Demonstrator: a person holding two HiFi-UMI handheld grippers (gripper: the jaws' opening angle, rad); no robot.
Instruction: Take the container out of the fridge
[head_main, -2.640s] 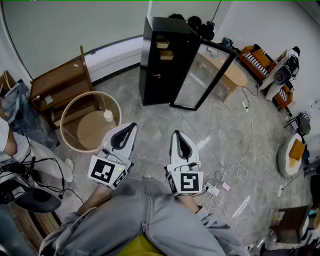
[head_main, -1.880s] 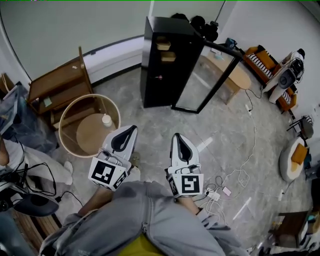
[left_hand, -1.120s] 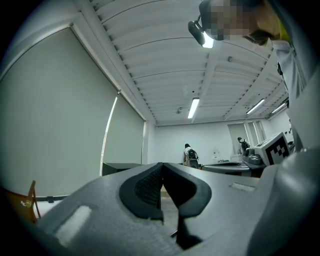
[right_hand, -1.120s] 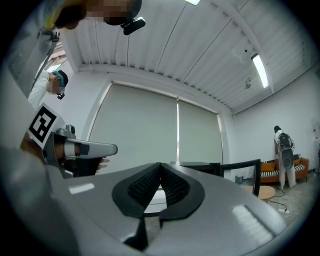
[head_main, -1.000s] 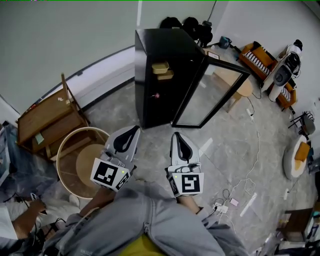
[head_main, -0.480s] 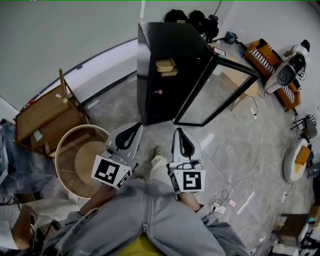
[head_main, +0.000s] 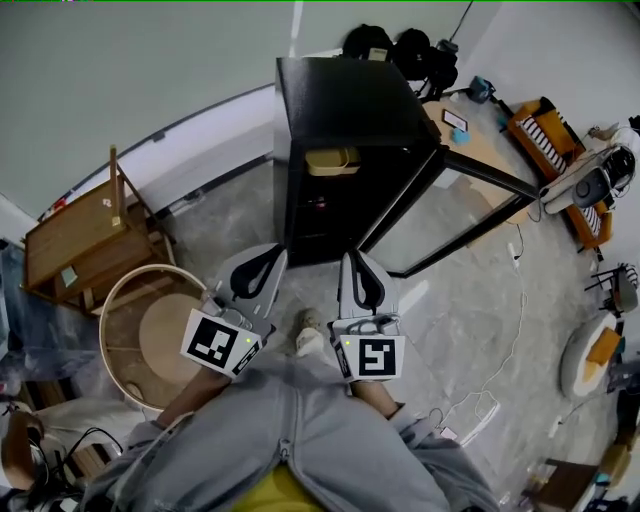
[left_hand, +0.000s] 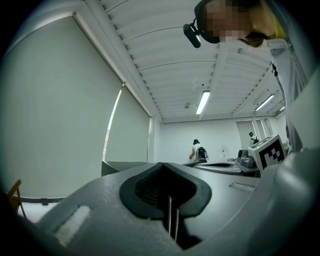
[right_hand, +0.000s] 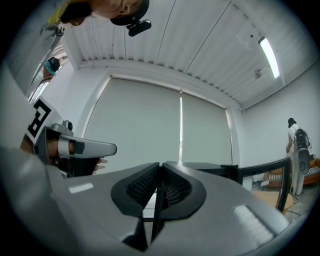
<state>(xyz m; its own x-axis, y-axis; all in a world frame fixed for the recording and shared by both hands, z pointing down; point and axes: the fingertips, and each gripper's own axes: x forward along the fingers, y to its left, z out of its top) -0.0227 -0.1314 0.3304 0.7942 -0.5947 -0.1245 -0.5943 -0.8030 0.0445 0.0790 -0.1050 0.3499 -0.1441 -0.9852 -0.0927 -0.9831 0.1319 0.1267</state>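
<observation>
One container flat in fridge, long axis L-R.

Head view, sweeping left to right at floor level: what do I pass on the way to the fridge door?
Wooden rack → round wooden stand → left tongs → right tongs → open fridge door.

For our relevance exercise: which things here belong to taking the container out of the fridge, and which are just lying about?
Job: fridge, open door, tan container, left gripper, right gripper.
Lying about: round wooden table, wooden rack, orange keyboard.
</observation>
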